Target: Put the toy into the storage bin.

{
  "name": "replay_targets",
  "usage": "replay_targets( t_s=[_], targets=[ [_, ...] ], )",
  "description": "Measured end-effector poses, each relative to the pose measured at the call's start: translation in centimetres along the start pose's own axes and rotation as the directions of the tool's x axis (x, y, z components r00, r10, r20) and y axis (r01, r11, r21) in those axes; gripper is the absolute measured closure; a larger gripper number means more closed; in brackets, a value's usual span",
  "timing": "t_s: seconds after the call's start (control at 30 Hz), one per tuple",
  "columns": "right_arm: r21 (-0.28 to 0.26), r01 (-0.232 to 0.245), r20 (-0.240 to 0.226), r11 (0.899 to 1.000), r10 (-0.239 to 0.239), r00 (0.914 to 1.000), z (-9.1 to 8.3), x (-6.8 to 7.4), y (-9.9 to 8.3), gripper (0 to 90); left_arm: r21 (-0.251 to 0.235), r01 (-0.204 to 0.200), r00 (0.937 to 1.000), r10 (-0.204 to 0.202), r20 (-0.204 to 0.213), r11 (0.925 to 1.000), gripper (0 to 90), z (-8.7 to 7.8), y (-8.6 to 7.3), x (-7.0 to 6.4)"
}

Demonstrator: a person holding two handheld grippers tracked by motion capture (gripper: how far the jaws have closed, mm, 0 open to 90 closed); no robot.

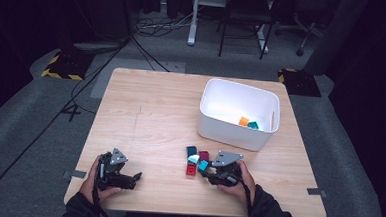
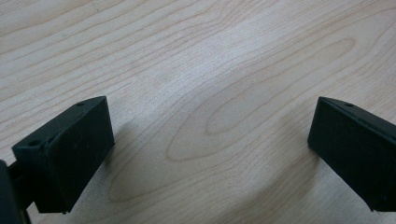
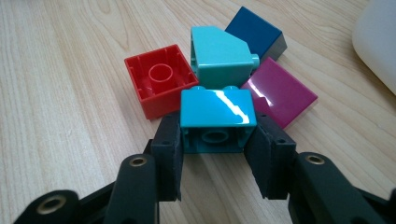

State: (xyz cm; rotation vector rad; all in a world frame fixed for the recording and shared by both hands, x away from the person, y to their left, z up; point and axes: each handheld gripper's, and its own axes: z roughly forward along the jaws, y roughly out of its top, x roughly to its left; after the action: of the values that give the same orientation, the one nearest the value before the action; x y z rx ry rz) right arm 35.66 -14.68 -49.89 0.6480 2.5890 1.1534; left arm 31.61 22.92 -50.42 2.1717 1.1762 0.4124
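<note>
A dark room with grey carpet surrounded the pale wooden desk (image 1: 150, 116), which carried a white plastic bin (image 1: 238, 113) at far right. The left gripper (image 2: 210, 140) rested near left, jaws spread wide over bare wood. The right gripper (image 3: 215, 154) had its jaws closed on a turquoise plastic brick (image 3: 217, 119), lying near centre against a red hollow brick (image 3: 159, 84) and a magenta brick (image 3: 280, 91).

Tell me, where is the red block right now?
The red block lies hollow side up on the table, beside the teal block in the right claw, at the left of that cluster in the right gripper view.
</note>
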Motion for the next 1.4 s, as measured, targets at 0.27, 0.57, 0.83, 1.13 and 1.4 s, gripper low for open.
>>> replay_targets(
  t_s=[0.27, 0.57, 0.83, 1.13, 1.4],
  targets=[
    [-0.022, 0.006, 0.006, 1.0, -0.006, 1.0, -1.1, -0.5, -0.1, 59.1, 0.0, 0.0, 1.0, 0.0, 0.0, 1.0, 0.5, 0.0, 0.0, 0.0],
    [-0.042, 0.02, 0.02, 0.999, -0.019, 0.9996, -2.4, -0.7, 0.0, 59.2, 0.001, -0.001, 1.0, 0.001, 0.0, 1.0, 0.5, 0.0, 0.0, 0.0],
    [-0.075, 0.013, 0.038, 0.997, -0.011, 0.9992, -3.9, -1.2, 0.1, 59.3, 0.0, -0.001, 1.0, 0.001, 0.0, 1.0, 0.5, 0.0, 0.0, 0.0],
    [-0.115, 0.009, 0.059, 0.993, -0.003, 0.9983, -5.8, -1.8, 0.4, 59.3, 0.0, 0.0, 1.0, 0.0, 0.0, 1.0, 0.5, 0.0, 0.0, 0.0],
    [-0.157, 0.002, 0.089, 0.988, 0.012, 0.996, -8.0, -2.5, 0.8, 59.4, 0.0, -0.001, 1.0, 0.001, 0.0, 1.0, 0.5, 0.0, 0.0, 0.0]
  ],
)
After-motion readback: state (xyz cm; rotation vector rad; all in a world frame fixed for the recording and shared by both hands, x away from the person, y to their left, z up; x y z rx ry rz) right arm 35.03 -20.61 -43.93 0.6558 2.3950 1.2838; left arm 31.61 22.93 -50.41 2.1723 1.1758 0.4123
